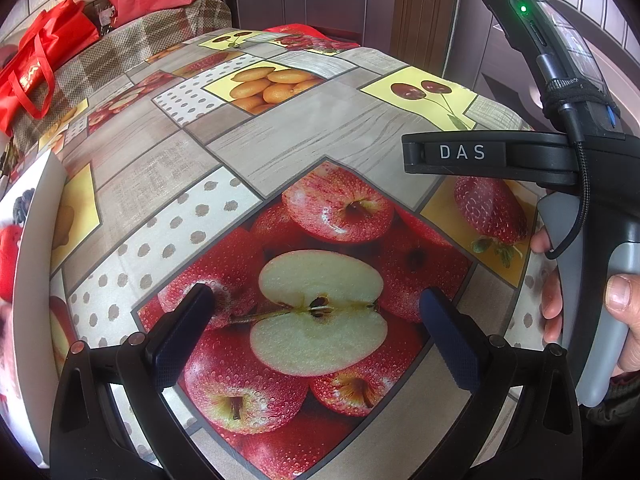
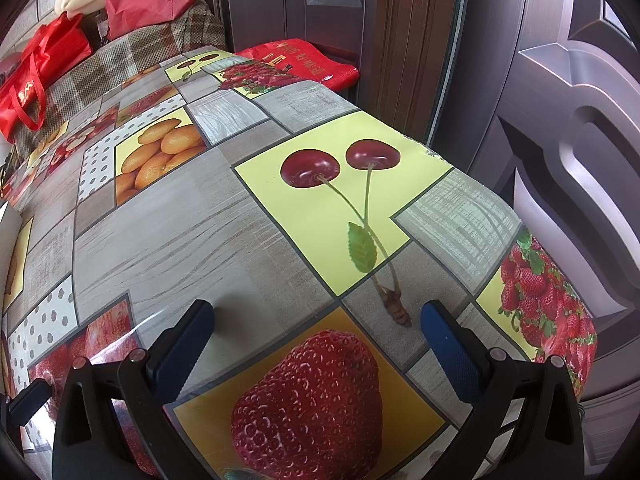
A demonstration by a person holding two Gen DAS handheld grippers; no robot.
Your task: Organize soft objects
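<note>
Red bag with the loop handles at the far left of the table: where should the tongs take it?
Take the red bag by its loop handles, which hang toward the near side; come in from the front with the left tongs, probably easiest, since the body looks slumped and slippery.

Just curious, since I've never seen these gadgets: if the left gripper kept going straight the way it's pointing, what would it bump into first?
Probably the fruit-print tablecloth: the open left gripper angles down toward its apple picture, nothing between. Depth is hard to judge.
</note>
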